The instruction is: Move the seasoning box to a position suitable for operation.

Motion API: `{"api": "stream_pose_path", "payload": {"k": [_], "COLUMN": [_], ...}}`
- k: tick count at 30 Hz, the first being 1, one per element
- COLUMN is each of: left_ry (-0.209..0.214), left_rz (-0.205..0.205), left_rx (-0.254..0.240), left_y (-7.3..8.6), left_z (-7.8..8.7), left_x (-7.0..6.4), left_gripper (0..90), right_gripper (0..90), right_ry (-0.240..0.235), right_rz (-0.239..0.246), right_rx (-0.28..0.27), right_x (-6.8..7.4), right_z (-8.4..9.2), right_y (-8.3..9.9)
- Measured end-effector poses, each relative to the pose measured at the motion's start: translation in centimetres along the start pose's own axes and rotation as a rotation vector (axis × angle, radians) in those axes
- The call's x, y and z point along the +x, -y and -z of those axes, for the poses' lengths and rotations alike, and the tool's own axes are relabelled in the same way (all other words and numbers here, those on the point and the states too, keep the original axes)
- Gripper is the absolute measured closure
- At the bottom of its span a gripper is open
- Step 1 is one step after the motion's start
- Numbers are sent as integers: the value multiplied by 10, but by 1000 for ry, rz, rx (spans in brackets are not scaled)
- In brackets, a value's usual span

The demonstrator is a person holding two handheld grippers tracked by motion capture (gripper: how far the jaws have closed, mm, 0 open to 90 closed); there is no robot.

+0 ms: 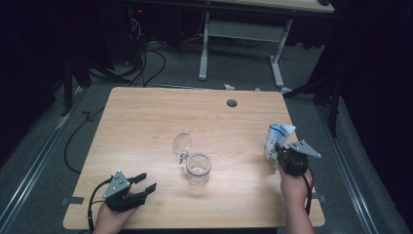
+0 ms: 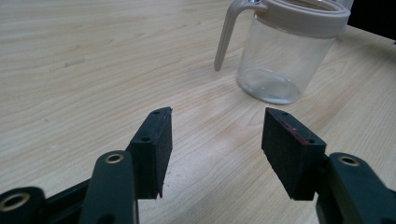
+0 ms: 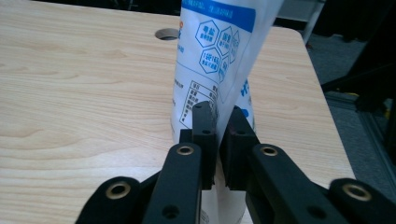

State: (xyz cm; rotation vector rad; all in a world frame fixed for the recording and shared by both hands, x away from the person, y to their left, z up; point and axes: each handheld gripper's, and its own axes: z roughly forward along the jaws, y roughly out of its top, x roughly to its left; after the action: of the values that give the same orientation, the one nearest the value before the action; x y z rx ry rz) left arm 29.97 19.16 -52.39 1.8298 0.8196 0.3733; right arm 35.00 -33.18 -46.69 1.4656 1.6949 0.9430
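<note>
A clear jug [image 1: 198,168] with a beige rim, a handle and its round lid [image 1: 182,143] flipped open stands near the middle of the wooden table [image 1: 146,122]. In the left gripper view the jug [image 2: 280,56] is ahead and to the right. My left gripper [image 1: 147,181] [image 2: 217,126] rests open at the front left, nothing between its jaws, pointing toward the jug. At the right edge a white and blue printed pouch [image 1: 276,138] [image 3: 219,60] stands upright. My right gripper [image 1: 278,152] [image 3: 219,109] is shut on the pouch's lower part, pinching it thin.
A round cable hole [image 1: 232,103] [image 3: 166,33] sits near the table's far edge. Beyond the table stands a white desk frame [image 1: 241,44], with cables [image 1: 146,58] on the floor. The table's right edge [image 3: 327,116] lies close to the pouch.
</note>
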Motion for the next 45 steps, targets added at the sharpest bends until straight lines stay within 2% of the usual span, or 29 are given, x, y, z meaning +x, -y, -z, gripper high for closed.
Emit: {"api": "stream_pose_path", "payload": {"k": [1, 4, 9, 14, 19, 22, 27, 28, 30, 32, 33, 40, 45], "left_ry": [-2, 0, -1, -3, -3, 0, 11, 11, 0, -4, -4, -4, -3], "left_rz": [-10, -22, -21, -26, -36, -37, -31, -31, -34, -37, -38, -44, -51], "left_rx": [-7, -16, -26, -28, -34, -36, -42, -42, -47, -48, -49, -55, -56], "left_y": [0, 0, -1, -1, -1, -1, -2, -2, -1, -1, -1, -2, -2], "left_z": [0, 1, 2, 2, 2, 2, 2, 2, 3, 3, 3, 4, 4], "left_x": [-1, -2, -2, -2, -4, -4, -4, -4, -4, -4, -4, -4, -5], "left_gripper": [433, 433, 433, 434, 434, 435, 442, 438, 427, 425, 424, 424, 423], "right_gripper": [870, 873, 874, 875, 876, 877, 877, 877, 878, 878, 878, 878, 879], "right_ry": [-23, -40, -53, -102, -136, -151, -220, -220, -254, -262, -280, -327, -337], "right_rz": [2, 17, 29, 24, 60, 57, 57, 57, 76, 80, 99, 117, 133], "right_rx": [1, 7, 8, 3, 6, 10, 18, 18, 29, 33, 39, 42, 41], "right_x": [1, 3, 8, 13, 22, 25, 35, 35, 42, 44, 50, 62, 70], "right_z": [3, 6, 10, 17, 25, 27, 35, 35, 39, 40, 43, 51, 53], "right_y": [-2, -3, -4, -5, -3, -3, -4, -4, -5, -5, -6, -10, -8]}}
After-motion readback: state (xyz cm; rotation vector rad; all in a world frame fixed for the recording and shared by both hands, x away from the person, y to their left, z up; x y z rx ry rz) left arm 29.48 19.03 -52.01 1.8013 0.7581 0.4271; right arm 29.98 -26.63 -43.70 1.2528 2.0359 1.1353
